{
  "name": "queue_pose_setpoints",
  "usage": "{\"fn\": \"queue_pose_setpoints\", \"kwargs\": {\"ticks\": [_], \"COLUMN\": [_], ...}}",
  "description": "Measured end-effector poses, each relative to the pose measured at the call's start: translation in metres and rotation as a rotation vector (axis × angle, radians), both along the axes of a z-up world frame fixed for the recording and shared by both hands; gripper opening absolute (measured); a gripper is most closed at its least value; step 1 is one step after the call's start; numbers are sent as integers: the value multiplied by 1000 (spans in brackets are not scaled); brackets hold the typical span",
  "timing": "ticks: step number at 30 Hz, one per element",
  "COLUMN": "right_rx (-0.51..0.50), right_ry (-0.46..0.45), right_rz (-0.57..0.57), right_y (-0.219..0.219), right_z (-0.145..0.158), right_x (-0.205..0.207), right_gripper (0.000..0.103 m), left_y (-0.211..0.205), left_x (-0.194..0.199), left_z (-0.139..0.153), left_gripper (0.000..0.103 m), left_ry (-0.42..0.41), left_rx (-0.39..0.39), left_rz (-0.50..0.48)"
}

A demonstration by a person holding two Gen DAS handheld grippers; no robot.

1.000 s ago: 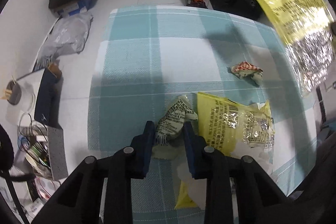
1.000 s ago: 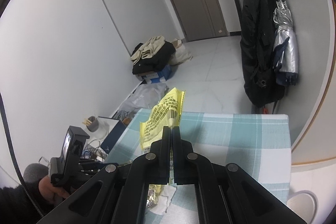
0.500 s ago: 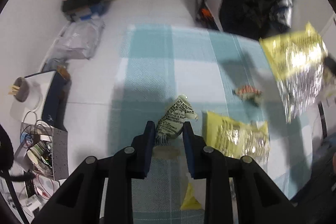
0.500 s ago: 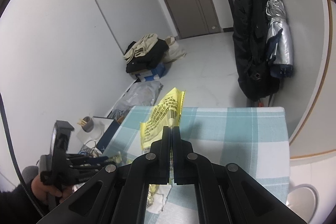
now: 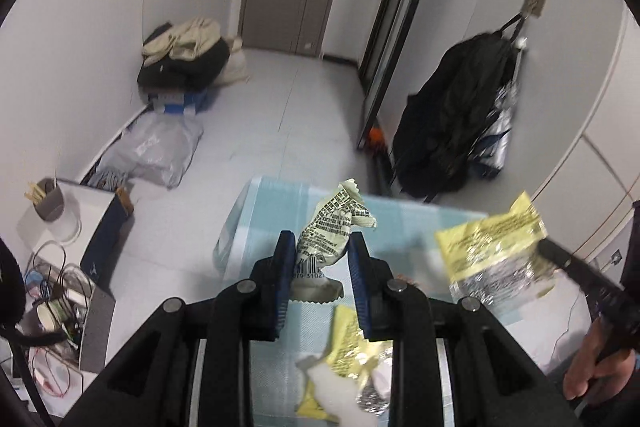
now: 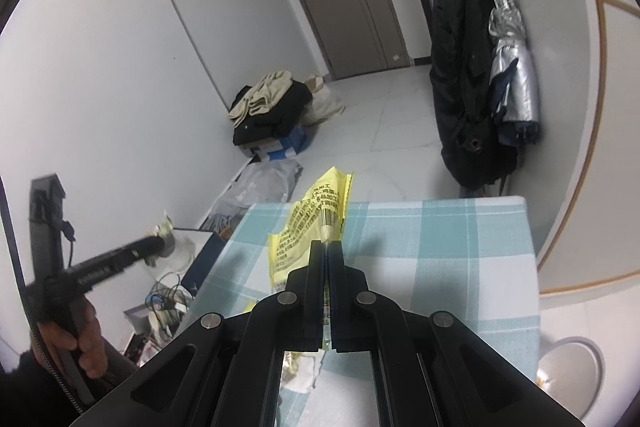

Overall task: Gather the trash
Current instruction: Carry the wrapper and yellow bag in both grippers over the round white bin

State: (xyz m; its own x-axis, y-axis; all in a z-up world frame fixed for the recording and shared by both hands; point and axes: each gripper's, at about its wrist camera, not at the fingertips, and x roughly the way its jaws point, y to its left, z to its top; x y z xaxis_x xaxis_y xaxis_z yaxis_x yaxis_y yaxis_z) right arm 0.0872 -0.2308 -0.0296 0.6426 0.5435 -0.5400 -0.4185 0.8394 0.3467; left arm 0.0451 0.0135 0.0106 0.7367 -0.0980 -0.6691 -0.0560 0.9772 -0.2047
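Note:
My left gripper [image 5: 320, 247] is shut on a crumpled pale wrapper with black print [image 5: 334, 227] and holds it up above the table with the blue-and-white checked cloth [image 5: 404, 223]. My right gripper [image 6: 327, 247] is shut on a yellow foil snack bag [image 6: 308, 227], held up over the table [image 6: 440, 247]. The bag also shows at the right of the left wrist view [image 5: 492, 251]. Another yellow foil bag and white tissue [image 5: 352, 371] lie on the cloth below my left gripper. The left gripper shows at the left of the right wrist view [image 6: 160, 243].
A round grey bin [image 6: 568, 371] stands on the floor right of the table. A black coat [image 6: 464, 75] hangs on the right wall. Clothes on a box [image 5: 184, 59], a plastic bag [image 5: 156, 151] and a cluttered low stand [image 5: 72, 211] lie left of the table.
My left gripper has lifted the printed wrapper off the cloth and tilted up toward the room. My right gripper keeps the yellow bag raised, almost still.

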Motion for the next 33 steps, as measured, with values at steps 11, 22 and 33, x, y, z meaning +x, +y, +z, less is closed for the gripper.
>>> {"fn": "queue_pose_setpoints", "kwargs": {"ticks": [11,22,33], "right_rx": [43,73,110], "right_ry": [-88,-180,-210], "right_rz": [-61,-164,-330], "right_y": [-36,-110,-198], "right_z": [48,97,117], "right_x": [-56,-101,-122], "right_gripper": [1,1,1], "left_y": [-43,-99,-182], "left_x": [-28,-36,-35], "left_z": [50,83,94], "left_gripper": [22,22,22], "left_ry": [-134,-191,-187], "left_rx": [-42,-80,-62], "left_rz": [-120,-238,-436]}}
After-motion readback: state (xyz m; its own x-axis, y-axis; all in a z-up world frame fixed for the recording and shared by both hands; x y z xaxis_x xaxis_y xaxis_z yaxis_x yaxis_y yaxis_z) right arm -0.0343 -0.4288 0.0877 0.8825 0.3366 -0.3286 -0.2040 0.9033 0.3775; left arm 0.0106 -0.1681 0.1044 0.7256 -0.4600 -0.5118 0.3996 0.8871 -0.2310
